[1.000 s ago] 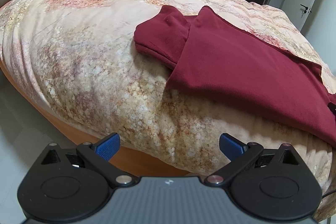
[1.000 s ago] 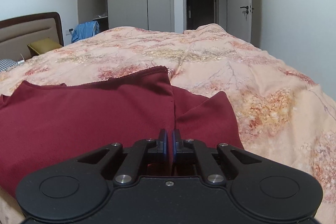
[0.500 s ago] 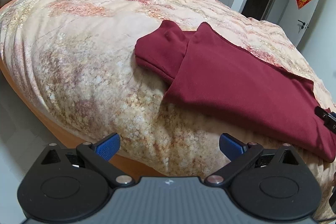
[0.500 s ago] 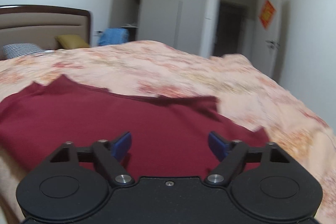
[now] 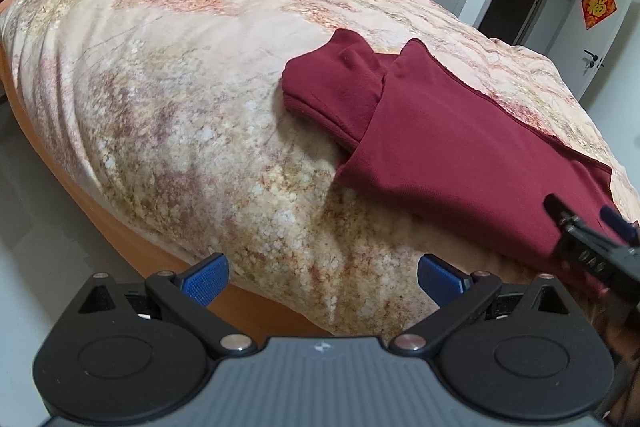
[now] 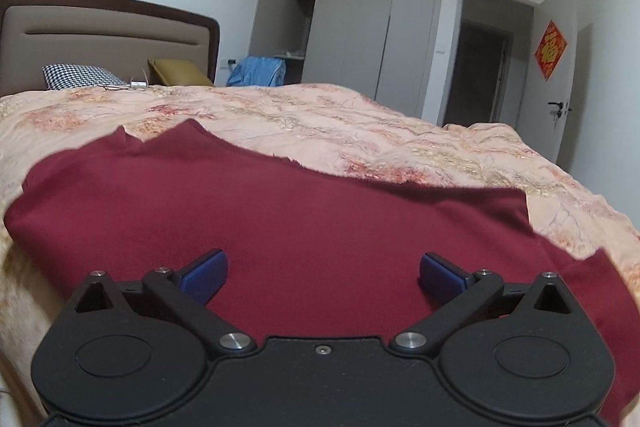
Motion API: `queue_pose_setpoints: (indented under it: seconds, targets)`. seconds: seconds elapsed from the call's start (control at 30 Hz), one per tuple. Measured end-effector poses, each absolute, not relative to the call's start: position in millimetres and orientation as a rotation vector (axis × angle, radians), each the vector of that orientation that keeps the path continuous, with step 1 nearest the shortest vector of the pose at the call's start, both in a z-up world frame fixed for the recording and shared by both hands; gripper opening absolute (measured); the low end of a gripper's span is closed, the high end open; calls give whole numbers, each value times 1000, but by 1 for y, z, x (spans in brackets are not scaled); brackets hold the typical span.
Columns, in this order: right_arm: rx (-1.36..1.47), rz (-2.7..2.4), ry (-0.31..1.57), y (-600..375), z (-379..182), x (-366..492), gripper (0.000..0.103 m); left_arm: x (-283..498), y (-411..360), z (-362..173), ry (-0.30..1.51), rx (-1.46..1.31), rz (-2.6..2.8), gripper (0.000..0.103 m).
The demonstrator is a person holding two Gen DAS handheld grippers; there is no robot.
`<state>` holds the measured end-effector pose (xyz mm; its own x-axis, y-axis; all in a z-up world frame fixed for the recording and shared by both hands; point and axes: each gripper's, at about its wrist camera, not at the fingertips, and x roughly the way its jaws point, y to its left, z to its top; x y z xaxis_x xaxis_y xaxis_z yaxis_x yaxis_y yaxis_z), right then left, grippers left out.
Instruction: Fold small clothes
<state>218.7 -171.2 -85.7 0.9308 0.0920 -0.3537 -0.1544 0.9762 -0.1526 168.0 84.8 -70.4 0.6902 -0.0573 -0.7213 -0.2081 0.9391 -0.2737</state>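
Here the maroon garment (image 6: 280, 211) is laid long axis left to right just beyond the right gripper (image 6: 322, 273), whose jaws, just opened, are held apart and empty; the left gripper (image 5: 322, 277), also parted, is farther off.

red diamond paper (image 6: 551, 49) on door (image 6: 560, 99): gold character 福.

Dark red folded knit garment (image 5: 460, 147) lies on the floral peach quilt (image 5: 192, 75) — left gripper (image 5: 322, 277) gaping near, nothing between its pads.

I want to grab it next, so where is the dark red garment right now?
The dark red garment lies flat on the floral quilt near the bed's front edge, right of centre in the left wrist view, just ahead of the open right gripper.
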Motion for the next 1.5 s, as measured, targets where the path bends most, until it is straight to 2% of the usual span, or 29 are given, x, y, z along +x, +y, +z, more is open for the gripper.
queue_pose_setpoints:
  seconds: [0.23, 0.5, 0.83, 0.93, 1.03, 1.13, 1.5]
  targets:
    - [-45, 140, 272, -185, -110, 208, 102, 168, 84, -74, 779, -398, 59, 103]
    - [-26, 146, 259, -189, -110, 204, 102, 165, 87, -67, 611, -558, -90, 103]
    - [-19, 151, 252, -192, -111, 202, 102, 212, 84, -87, 572, -699, -204, 101]
    - [-20, 150, 248, -191, -112, 202, 102, 221, 82, -87, 523, -688, -191, 97]
    - [-21, 148, 242, -191, -112, 201, 102, 231, 79, -86, 490, -682, -125, 81]
    - [-22, 146, 239, -190, -113, 200, 102, 241, 73, -83, 476, -635, -66, 74]
    - [-29, 129, 220, -188, -115, 195, 102, 233, 82, -96, 449, -693, -50, 70]
